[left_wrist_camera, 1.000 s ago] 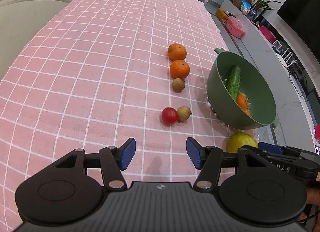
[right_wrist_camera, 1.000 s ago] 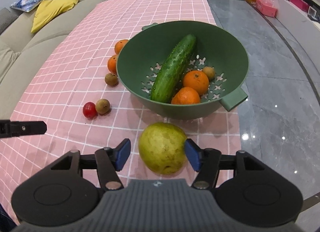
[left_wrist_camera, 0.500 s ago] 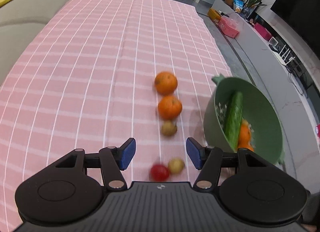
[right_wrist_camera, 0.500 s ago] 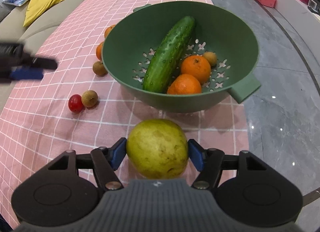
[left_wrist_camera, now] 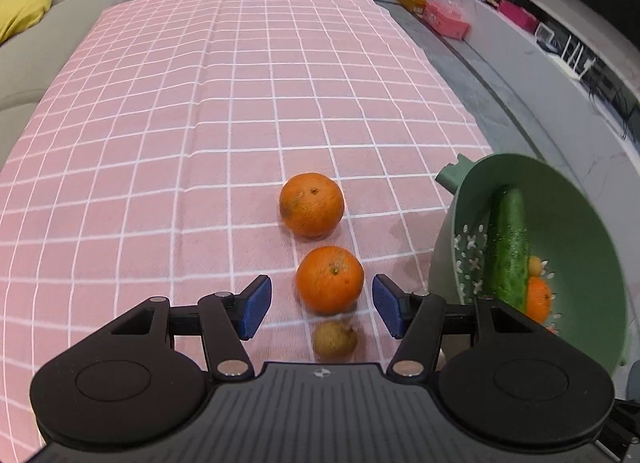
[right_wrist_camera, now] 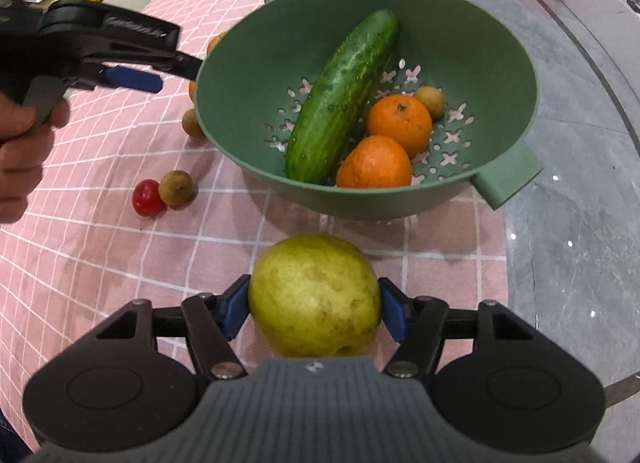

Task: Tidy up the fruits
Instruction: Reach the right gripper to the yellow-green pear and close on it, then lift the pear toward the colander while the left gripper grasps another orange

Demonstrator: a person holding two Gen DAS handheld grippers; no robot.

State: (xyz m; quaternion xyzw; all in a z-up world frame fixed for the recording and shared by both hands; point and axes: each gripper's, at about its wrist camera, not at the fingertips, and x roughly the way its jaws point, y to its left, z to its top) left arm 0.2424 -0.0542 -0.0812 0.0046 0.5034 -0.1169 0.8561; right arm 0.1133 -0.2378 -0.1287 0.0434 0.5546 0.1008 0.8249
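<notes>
My right gripper (right_wrist_camera: 314, 313) is shut on a yellow-green pear (right_wrist_camera: 314, 295), both blue pads against its sides, and the pear rests on the pink checked cloth. Just beyond it stands the green colander (right_wrist_camera: 516, 75) with a cucumber (right_wrist_camera: 340, 99), two oranges (right_wrist_camera: 400, 123) and a longan inside. My left gripper (left_wrist_camera: 322, 303) is open and empty, tilted down over a near orange (left_wrist_camera: 330, 279) and a brown longan (left_wrist_camera: 334, 341) that lie between its fingers' lines. A second orange (left_wrist_camera: 312, 205) lies farther off. The left gripper (right_wrist_camera: 132, 79) also shows at the colander's left rim in the right wrist view.
A cherry tomato (right_wrist_camera: 147, 197) and another longan (right_wrist_camera: 176, 188) lie left of the colander. A person's hand (right_wrist_camera: 24, 143) holds the left gripper. The table's right edge (right_wrist_camera: 504, 263) drops to a grey floor. A sofa (left_wrist_camera: 80, 31) runs along the left.
The left gripper has moved forward along the row of fruit, so the tomato and longan pair left its view. The right gripper sank and closed in around the pear.
</notes>
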